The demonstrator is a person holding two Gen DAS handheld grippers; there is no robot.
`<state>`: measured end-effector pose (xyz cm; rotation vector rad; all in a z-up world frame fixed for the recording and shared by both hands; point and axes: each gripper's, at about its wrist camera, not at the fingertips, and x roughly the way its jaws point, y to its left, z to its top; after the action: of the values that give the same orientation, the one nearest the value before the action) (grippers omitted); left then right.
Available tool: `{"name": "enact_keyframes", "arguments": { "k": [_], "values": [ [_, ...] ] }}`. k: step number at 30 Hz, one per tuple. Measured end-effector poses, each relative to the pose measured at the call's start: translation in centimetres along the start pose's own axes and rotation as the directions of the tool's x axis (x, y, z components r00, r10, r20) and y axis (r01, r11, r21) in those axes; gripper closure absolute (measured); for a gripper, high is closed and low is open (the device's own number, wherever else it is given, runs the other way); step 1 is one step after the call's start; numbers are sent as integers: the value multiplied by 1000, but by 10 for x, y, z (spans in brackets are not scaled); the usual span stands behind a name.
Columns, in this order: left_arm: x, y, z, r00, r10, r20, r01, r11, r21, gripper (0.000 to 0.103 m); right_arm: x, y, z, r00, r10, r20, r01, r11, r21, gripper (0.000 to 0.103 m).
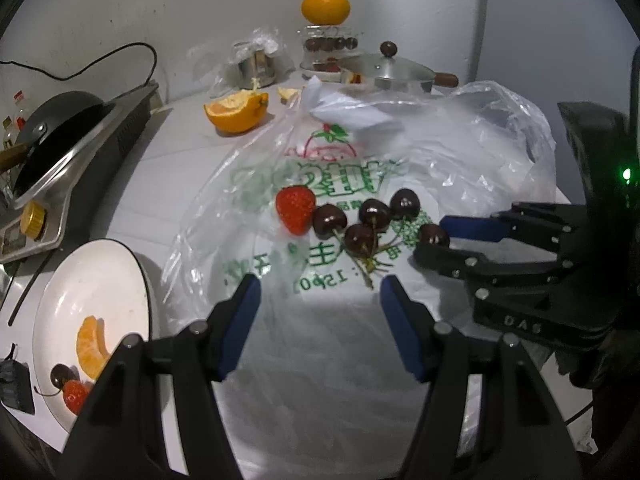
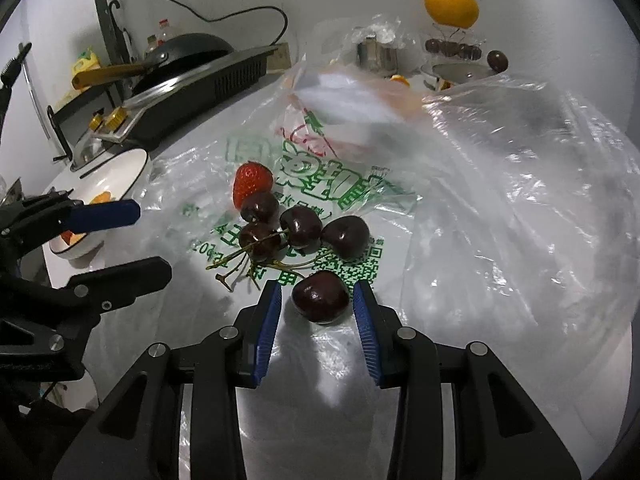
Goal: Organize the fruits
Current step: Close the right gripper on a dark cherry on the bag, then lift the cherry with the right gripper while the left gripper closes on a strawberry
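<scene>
Nearest in the right wrist view, the right tool (image 2: pixel 317 308) straddles a single dark cherry (image 2: pixel 320 297) lying on a printed plastic bag (image 2: pixel 500 208). Its blue pads (image 2: pixel 267 328) stand either side of the fruit with a sliver of gap showing, so the jaws are spread and not pinching it. The left tool (image 1: pixel 320 312) hovers over a bare stretch of the same bag, jaws spread wide with nothing between them.

Just beyond the lone cherry sits a cluster of four cherries (image 2: pixel 298 226), their green stems tangled toward the tools. A red strawberry (image 2: pixel 252 182) lies touching the far-left side of that cluster.

To the left, on the counter (image 1: pixel 136 196), a white plate (image 1: pixel 64 276) with a dark rim holds an orange segment (image 1: pixel 91 346), one cherry and a strawberry.

Farther back lie a cut orange half (image 1: pixel 236 112) and a lidded steel pot (image 1: pixel 394 70). A whole orange (image 1: pixel 325 5) tops a small clear stand against the wall. A black pan (image 1: pixel 52 128) rests on a stove at the far left.
</scene>
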<state>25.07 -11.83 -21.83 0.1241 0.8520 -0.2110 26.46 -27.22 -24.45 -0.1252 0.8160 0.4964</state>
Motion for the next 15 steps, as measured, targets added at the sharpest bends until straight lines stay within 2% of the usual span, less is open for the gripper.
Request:
{"name": "enact_keyframes", "arguments": {
  "k": [3, 15],
  "values": [
    [2, 0, 2, 1000, 2, 0, -2, 1000, 5, 39, 3, 1, 0, 1000, 0, -6, 0, 1000, -4, 71],
    [12, -12, 13, 1000, -4, 0, 4, 999, 33, 39, -16, -12, 3, 999, 15, 41, -16, 1000, 9, 71]
  ]
}}
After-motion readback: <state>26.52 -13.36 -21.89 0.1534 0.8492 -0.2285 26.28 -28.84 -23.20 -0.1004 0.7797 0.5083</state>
